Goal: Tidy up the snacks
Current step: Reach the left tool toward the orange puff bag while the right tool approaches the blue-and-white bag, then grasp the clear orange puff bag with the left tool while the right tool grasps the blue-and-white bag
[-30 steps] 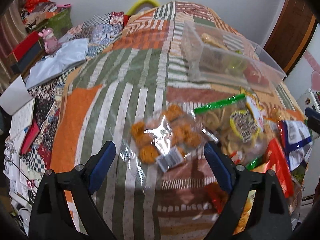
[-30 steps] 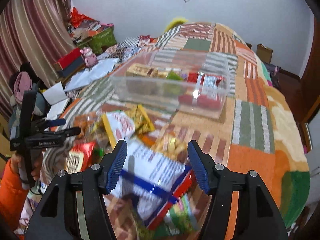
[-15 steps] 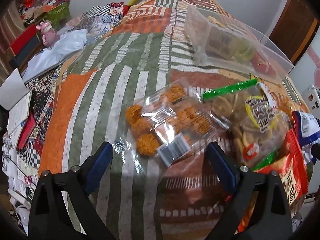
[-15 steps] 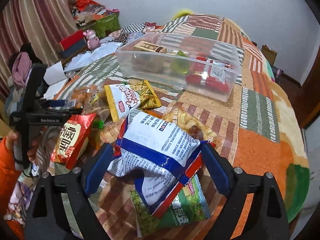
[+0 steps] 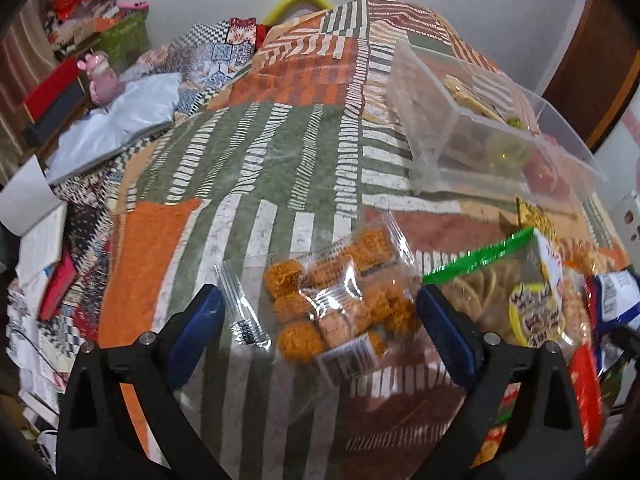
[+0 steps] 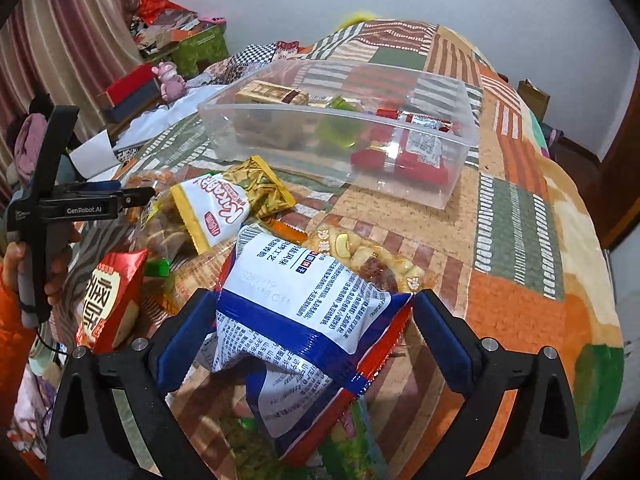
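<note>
Both claws gape wide: the left gripper (image 5: 320, 320) around the clear cracker bag (image 5: 336, 300), the right gripper (image 6: 316, 324) around the white-and-blue packet (image 6: 308, 304).

Snack packs (image 6: 308, 312) piled nr clear bin (image 6: 440, 196).

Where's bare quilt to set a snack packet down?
Bare quilt lies left of the clear bin, beyond the orange-bites bag. More lies right of the bin. The snack pile is crowded.
</note>
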`<control>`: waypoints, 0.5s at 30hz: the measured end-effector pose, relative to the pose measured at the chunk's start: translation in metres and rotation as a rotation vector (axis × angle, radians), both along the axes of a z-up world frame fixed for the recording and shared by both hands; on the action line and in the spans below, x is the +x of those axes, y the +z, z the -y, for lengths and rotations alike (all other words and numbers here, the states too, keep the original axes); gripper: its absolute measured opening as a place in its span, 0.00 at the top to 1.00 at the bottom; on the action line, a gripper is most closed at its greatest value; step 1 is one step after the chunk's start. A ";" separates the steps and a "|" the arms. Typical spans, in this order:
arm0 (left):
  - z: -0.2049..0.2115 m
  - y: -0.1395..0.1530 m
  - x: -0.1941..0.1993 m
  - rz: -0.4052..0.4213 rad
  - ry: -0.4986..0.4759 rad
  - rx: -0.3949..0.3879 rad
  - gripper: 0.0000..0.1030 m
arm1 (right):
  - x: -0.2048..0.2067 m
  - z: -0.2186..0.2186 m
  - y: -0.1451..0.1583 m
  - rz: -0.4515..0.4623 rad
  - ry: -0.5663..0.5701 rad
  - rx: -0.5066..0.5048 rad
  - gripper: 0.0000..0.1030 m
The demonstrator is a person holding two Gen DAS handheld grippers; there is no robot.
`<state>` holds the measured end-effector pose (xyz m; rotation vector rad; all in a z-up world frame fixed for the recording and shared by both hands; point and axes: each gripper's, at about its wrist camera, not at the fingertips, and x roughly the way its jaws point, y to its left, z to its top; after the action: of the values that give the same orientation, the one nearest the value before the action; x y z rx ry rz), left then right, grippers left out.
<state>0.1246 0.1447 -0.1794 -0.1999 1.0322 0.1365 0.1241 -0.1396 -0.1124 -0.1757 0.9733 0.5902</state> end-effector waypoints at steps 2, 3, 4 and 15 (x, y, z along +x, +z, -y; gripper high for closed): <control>0.000 -0.004 0.006 -0.008 -0.001 -0.016 0.01 | 0.001 -0.001 -0.001 -0.006 -0.004 0.007 0.05; 0.001 -0.007 0.009 -0.014 -0.004 -0.018 0.00 | 0.003 -0.001 -0.002 -0.013 -0.007 0.010 0.05; 0.004 -0.009 0.012 -0.019 -0.006 -0.009 0.00 | 0.003 -0.001 -0.002 -0.013 -0.011 0.013 0.05; 0.012 -0.017 0.020 -0.008 -0.029 0.026 0.00 | 0.004 -0.001 -0.004 0.015 -0.031 0.017 0.10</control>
<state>0.1443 0.1325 -0.1969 -0.1606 1.0402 0.1241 0.1276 -0.1387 -0.1162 -0.1496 0.9549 0.5683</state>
